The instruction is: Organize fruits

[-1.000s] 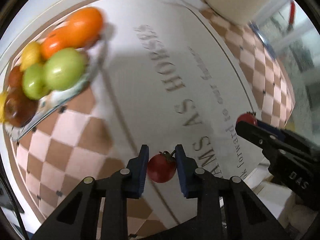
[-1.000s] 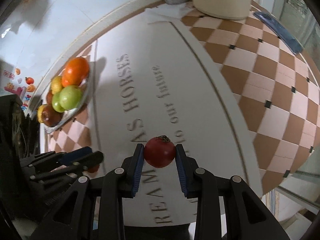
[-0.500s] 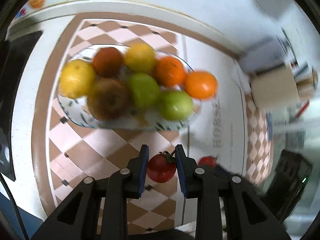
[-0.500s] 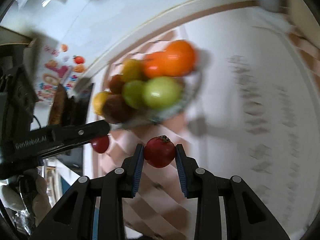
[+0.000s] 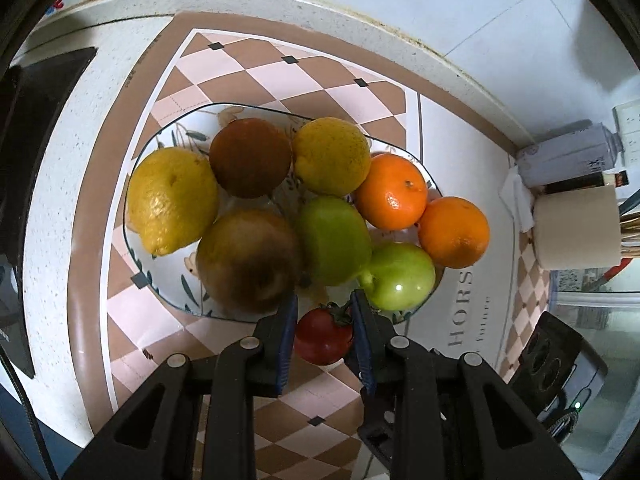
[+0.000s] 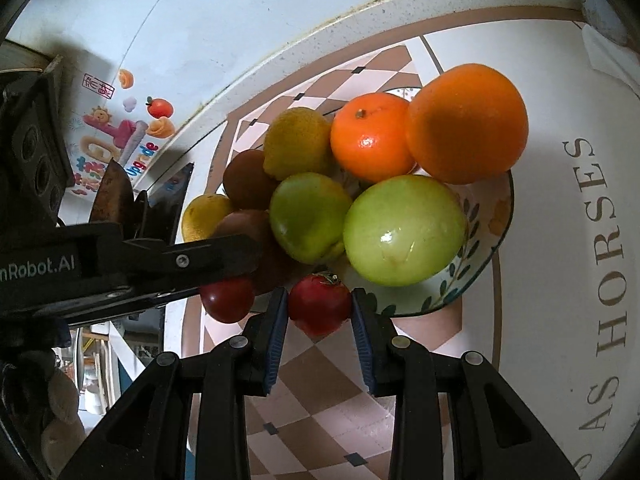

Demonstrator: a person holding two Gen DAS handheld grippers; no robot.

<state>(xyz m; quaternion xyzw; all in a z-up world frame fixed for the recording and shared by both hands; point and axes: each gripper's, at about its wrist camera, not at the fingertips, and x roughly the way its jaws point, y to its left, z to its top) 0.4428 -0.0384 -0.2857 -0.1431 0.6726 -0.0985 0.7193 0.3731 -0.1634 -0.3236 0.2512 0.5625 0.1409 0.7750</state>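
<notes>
A patterned fruit plate (image 5: 160, 148) (image 6: 484, 248) holds lemons, two oranges, green apples and brown fruits piled together. My left gripper (image 5: 323, 332) is shut on a small red tomato (image 5: 322, 338) and holds it at the plate's near rim, beside a green apple (image 5: 400, 276). My right gripper (image 6: 319, 310) is shut on another red tomato (image 6: 318, 306) at the plate's near rim, below a green apple (image 6: 404, 230). In the right wrist view the left gripper's fingers (image 6: 192, 260) reach in from the left with their tomato (image 6: 227, 299).
The plate stands on a checkered mat with lettering (image 6: 604, 248) on a white counter near the wall. A cream roll (image 5: 576, 228) and a grey can (image 5: 568, 156) stand at the right. A dark appliance (image 5: 36, 128) is at the left.
Both grippers have swung from the lettered mat over to the fruit plate and come close to its near rim, each still holding its tomato.
</notes>
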